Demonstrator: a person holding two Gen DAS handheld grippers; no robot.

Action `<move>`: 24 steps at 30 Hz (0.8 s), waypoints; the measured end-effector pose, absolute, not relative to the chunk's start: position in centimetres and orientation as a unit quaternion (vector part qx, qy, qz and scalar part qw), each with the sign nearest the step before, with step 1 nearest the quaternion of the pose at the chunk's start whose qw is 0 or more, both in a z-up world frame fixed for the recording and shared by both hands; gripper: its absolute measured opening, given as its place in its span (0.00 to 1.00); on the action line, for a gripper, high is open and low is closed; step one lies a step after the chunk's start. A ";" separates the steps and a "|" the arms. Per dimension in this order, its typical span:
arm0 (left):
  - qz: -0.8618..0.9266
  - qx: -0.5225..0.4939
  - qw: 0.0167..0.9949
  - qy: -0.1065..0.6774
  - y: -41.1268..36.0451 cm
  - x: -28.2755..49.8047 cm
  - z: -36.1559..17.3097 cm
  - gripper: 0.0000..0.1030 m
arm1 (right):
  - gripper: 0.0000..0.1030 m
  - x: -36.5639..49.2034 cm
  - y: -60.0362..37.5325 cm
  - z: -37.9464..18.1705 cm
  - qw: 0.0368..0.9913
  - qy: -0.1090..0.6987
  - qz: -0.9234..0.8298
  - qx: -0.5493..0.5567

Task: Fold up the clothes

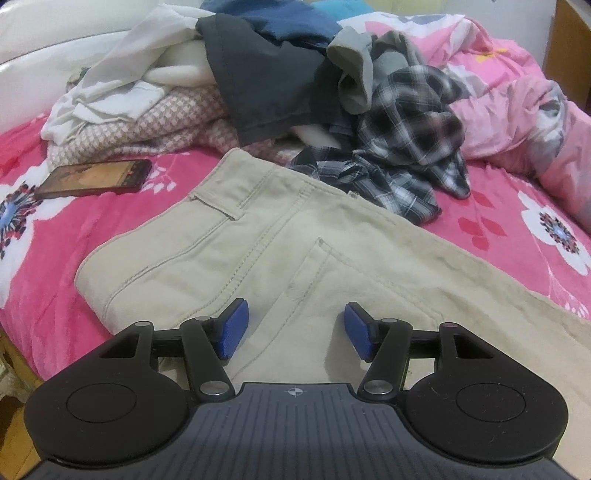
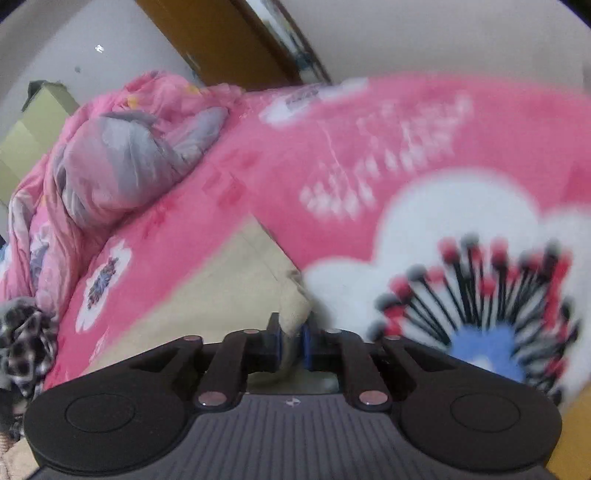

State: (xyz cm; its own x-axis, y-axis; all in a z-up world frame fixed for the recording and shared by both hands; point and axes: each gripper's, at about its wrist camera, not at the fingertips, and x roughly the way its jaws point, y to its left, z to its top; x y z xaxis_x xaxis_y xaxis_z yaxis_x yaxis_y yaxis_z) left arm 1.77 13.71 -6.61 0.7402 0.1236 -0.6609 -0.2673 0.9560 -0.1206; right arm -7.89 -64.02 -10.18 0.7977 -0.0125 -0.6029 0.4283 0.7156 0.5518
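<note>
Left gripper (image 1: 295, 332): jaws spread wide, blue pads (image 1: 232, 328) apart, nothing between them. Hovering over beige trousers (image 1: 258, 243), which lie flat directly beneath and ahead; stitched pocket seams visible just past the pads. Contact with the cloth not determinable.

Beyond the trousers, ahead and slightly right: crumpled plaid shirt (image 1: 402, 155), its lower edge touching the trousers' far edge. Ahead and centre: dark grey garment (image 1: 266, 77) draped over the heap, grey piece (image 1: 351, 70) beside it, blue garment (image 1: 280, 18) at the back. Ahead and left: white garments (image 1: 125, 74) on a pink-and-white checked fabric (image 1: 147, 125). Phone (image 1: 96, 177) lying flat on the pink floral blanket (image 1: 55, 240), left of the trousers, near but apart from them. Far right: bunched pink quilt (image 1: 517, 110).

Right gripper (image 2: 291, 343): jaws nearly together, clamped on a bunched fold of the beige trousers (image 2: 229, 280). Cloth rises from between the pads and spreads away ahead and left over the blanket (image 2: 369, 155). View motion-blurred. Large white flower print with blue centre just right of the gripper. Pink quilt (image 2: 122, 162) far ahead on the left; a scrap of plaid shirt (image 2: 22, 339) at the left edge. Wooden door frame (image 2: 221, 40) and pale wall behind.
</note>
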 end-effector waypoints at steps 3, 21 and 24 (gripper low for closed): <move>0.104 -0.111 0.926 0.344 13.9 1.8 -6.6 0.56 | 0.21 -8.9 -65.2 -9.5 0.876 0.256 -0.131 0.387; 0.106 -0.111 0.929 0.337 13.7 1.6 -6.7 0.58 | 0.49 -16.6 -41.9 -4.5 0.962 0.269 -0.044 -0.031; 0.106 -0.115 0.928 0.337 13.8 1.6 -6.7 0.58 | 0.31 -15.4 -40.8 -5.8 0.944 0.293 -0.104 -0.106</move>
